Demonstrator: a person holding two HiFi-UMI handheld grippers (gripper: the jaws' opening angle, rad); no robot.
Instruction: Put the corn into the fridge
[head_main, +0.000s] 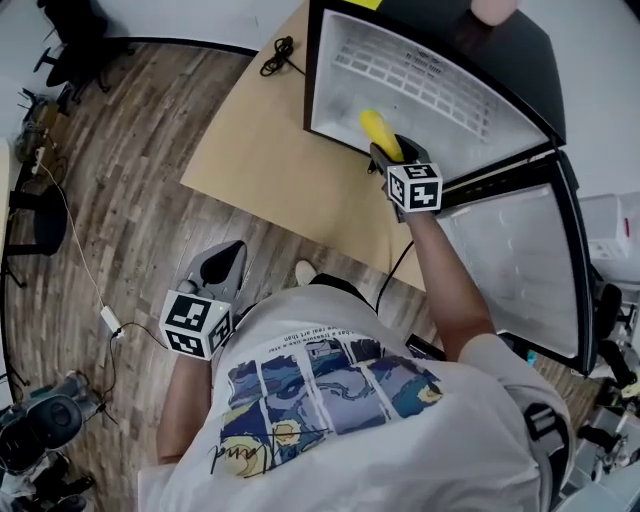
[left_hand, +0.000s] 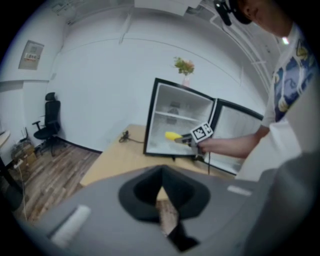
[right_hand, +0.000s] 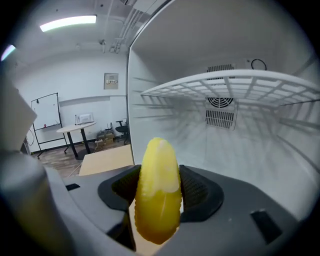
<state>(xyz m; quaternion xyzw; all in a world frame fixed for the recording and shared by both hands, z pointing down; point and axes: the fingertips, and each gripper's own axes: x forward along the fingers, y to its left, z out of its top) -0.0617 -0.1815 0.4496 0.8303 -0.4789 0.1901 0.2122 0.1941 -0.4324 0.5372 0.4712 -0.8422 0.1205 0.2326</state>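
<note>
My right gripper (head_main: 385, 152) is shut on the yellow corn (head_main: 380, 133), held at the mouth of the open small fridge (head_main: 330, 60). In the right gripper view the corn (right_hand: 158, 192) stands upright between the jaws, its tip under the white wire shelf (right_hand: 225, 85) with the white inner back wall behind it. The left gripper view shows the corn (left_hand: 173, 135) and the right gripper (left_hand: 184, 140) from afar, in front of the fridge (left_hand: 151, 120). My left gripper (head_main: 222, 264) hangs low by my side over the wooden floor, its jaws closed with nothing in them.
The fridge stands on a low tan platform (head_main: 270, 160) with its door (head_main: 520, 260) swung open to the right. A black cable (head_main: 278, 54) lies on the platform. An office chair (left_hand: 46, 122) stands at the far left, and cables run along the floor (head_main: 110, 320).
</note>
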